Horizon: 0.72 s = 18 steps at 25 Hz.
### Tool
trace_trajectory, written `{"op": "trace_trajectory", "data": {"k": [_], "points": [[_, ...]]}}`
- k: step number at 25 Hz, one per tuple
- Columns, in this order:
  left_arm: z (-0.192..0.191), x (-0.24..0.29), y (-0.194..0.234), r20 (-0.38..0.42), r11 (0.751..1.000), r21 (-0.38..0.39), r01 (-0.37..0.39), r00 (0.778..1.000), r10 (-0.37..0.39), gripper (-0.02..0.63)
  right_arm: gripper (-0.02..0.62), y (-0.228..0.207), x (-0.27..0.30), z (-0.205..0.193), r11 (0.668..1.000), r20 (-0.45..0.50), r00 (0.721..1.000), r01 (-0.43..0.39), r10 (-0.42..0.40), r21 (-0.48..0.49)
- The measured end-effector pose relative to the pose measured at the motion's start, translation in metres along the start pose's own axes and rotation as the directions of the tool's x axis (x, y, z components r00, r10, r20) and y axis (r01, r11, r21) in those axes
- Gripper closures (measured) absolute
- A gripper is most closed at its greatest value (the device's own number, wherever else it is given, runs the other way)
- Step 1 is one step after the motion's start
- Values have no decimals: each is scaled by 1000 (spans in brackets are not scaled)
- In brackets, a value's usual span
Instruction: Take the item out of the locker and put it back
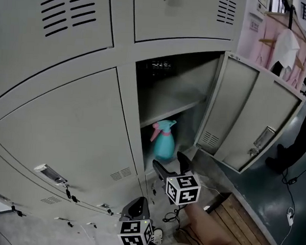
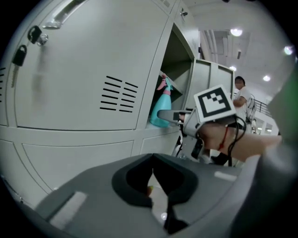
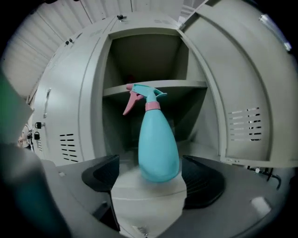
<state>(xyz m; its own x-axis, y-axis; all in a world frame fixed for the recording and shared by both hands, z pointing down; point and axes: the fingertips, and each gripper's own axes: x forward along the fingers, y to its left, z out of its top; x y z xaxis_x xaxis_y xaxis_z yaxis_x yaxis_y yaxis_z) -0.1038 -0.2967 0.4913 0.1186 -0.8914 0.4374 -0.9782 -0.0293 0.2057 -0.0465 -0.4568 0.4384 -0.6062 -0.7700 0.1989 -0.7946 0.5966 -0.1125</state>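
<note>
Right tool gapes around the spray bottle inside the locker, pads clear; left tool sits closed, empty. Best withdraw straight, to avoid tipping it.

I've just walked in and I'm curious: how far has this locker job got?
Done: the locker door is open. In hand: the right gripper is open, jaws either side of the spray bottle, which stands upright inside, under the shelf. Left: unclear; this fits either just before taking it out or just after putting it back.
</note>
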Motion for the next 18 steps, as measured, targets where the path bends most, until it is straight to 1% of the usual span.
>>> {"op": "trace_trajectory", "data": {"k": [4, 8, 11, 12, 18], "points": [[0, 16, 10, -24, 1000, -9, -11, 1000, 11, 600, 163, -13, 38, 11, 1000, -13, 1000, -6, 6, -17], [-1, 25, 17, -43, 1000, -16, -20, 999, 19, 600, 155, -17, 60, 12, 1000, -51, 999, 4, -6, -23], [-1, 30, 19, -49, 1000, -18, -23, 999, 22, 600, 153, -23, 64, 9, 999, -62, 997, 41, -42, -18], [-1, 31, 19, -51, 1000, -17, -22, 998, 21, 600, 167, -25, 64, 9, 999, -54, 997, 47, -48, -17], [-3, 31, 14, -60, 1000, -8, -13, 998, 12, 600, 175, -24, 59, 9, 999, -46, 999, 28, -29, -29]]}}
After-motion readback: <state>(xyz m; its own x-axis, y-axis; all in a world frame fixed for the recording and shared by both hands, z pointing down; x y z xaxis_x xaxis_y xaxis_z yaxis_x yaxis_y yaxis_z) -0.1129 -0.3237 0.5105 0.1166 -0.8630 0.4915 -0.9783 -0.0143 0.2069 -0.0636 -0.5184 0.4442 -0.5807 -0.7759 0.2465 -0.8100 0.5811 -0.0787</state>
